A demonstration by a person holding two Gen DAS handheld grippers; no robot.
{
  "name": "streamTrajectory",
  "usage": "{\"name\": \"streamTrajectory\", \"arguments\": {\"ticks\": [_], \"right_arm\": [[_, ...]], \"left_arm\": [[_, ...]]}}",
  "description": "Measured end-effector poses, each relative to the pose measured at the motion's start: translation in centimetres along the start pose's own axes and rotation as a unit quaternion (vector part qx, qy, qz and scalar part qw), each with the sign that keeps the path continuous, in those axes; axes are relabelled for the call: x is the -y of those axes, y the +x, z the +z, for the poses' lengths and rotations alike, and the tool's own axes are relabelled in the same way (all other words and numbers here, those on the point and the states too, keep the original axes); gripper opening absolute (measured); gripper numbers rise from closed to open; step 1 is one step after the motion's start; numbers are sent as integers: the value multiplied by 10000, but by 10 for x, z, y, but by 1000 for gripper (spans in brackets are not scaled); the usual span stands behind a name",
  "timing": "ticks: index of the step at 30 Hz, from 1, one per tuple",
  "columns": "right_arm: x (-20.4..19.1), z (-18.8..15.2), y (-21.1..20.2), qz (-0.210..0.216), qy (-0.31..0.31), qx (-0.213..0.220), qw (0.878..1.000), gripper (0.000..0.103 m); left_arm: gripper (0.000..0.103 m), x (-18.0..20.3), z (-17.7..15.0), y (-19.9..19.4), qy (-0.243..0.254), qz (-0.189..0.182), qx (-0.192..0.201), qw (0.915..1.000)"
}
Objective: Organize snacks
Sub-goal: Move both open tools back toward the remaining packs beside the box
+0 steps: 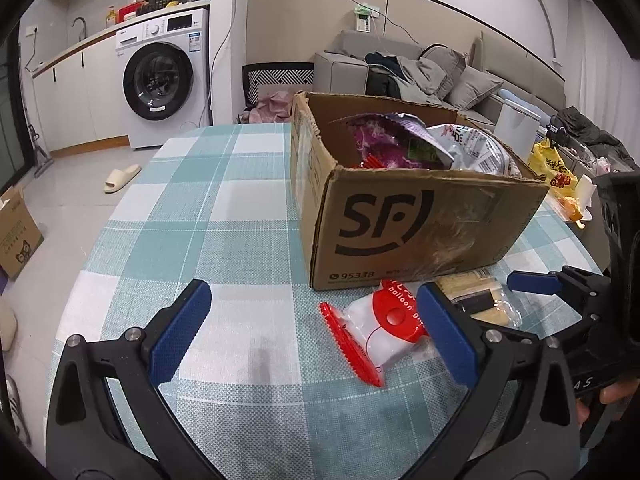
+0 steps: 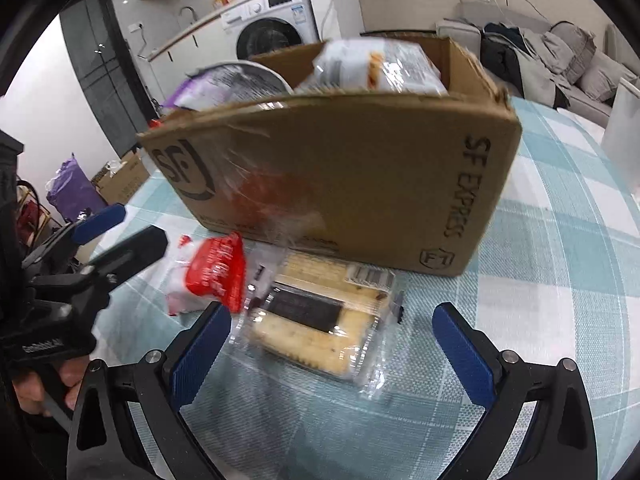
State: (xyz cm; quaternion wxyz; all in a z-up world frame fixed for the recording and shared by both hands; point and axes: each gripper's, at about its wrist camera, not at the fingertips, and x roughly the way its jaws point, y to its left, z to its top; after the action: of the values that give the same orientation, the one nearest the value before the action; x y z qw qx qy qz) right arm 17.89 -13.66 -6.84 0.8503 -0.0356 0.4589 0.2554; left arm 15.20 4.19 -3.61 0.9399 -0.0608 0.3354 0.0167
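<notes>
Cardboard box (image 1: 404, 216) stands on the checked counter (image 1: 208, 216), holding a purple bag (image 1: 384, 140) and a white bag (image 1: 476, 148). Near it lie a red-and-white snack packet (image 1: 380, 328) and, just right of that, a clear-wrapped cracker pack (image 2: 316, 320). Left tongs (image 1: 316, 332) spread wide, empty, over the red packet. Right tongs (image 2: 332, 356) spread wide, empty, either side of the cracker pack.

White washing machine (image 1: 162, 80) under counter, grey sofa (image 1: 420, 68) against beige wall, tiled floor (image 1: 80, 184), checked worktop (image 1: 200, 216).
</notes>
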Motion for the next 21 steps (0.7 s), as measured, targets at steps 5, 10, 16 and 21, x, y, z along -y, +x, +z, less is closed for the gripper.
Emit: {"name": "streamTrajectory", "arguments": {"ticks": [5, 10, 16, 21], "right_arm": [[-5, 3, 7, -17, -54, -11, 10000, 103], [-6, 1, 10, -208, -68, -40, 9998, 103], [1, 0, 13, -269, 53, -104, 9996, 103], [11, 2, 9, -315, 28, -181, 9993, 103]], "left_arm": [[102, -4, -1, 5, -29, -26, -33, 10000], [102, -4, -2, 8, 5, -62, -66, 10000], [102, -3, -3, 11, 46, -96, -122, 9999], [102, 0, -5, 10, 88, -70, -184, 9998]]}}
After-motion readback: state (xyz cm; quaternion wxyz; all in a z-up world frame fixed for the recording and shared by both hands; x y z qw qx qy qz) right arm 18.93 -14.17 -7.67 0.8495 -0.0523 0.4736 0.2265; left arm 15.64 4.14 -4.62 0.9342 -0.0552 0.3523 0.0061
